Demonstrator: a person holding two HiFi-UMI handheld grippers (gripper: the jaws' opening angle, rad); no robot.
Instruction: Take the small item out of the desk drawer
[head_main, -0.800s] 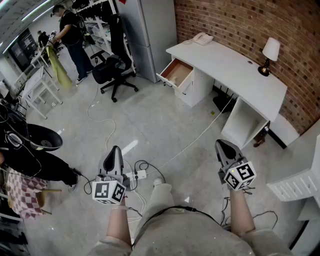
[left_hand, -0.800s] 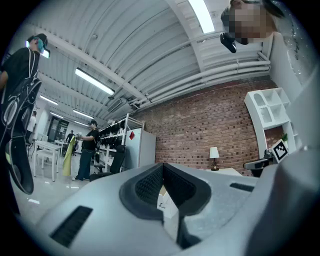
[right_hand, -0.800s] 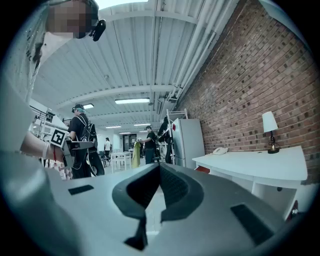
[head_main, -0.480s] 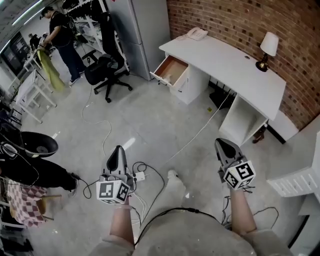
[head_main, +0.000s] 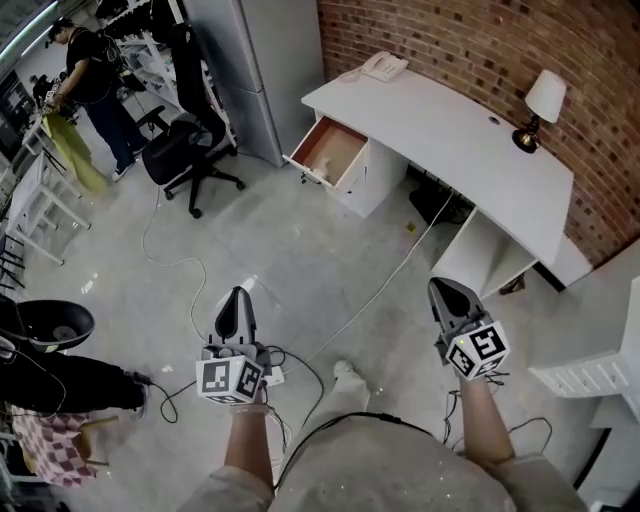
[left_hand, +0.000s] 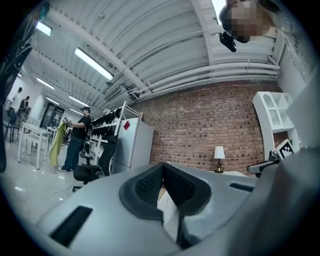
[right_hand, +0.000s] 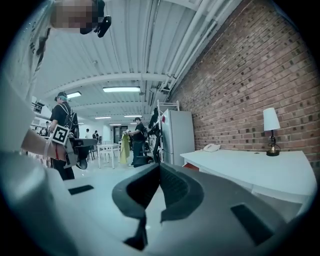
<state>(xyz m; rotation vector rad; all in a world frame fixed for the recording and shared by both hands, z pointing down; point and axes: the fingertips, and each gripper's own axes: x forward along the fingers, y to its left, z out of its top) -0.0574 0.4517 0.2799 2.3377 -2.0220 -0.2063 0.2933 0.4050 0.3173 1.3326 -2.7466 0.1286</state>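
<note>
While the left gripper (head_main: 237, 310), seven o'clock, and right gripper (head_main: 447, 293), four o'clock, are hanging clenched and empty, the approach seems to be running. The open desk drawer (head_main: 328, 152) is sitting at twelve o'clock, well apart; walking closer is likely coming next. Its small item is showing too faintly to discern.

White desk (head_main: 470, 130) at one o'clock, orange-brown interior of drawer (head_main: 328, 152) at twelve, red-brown brick wall (head_main: 470, 35), black office chair (head_main: 185, 150), grey floor (head_main: 300, 250), black-and-white markers on grey left gripper (head_main: 235, 297) and right gripper (head_main: 443, 288).
</note>
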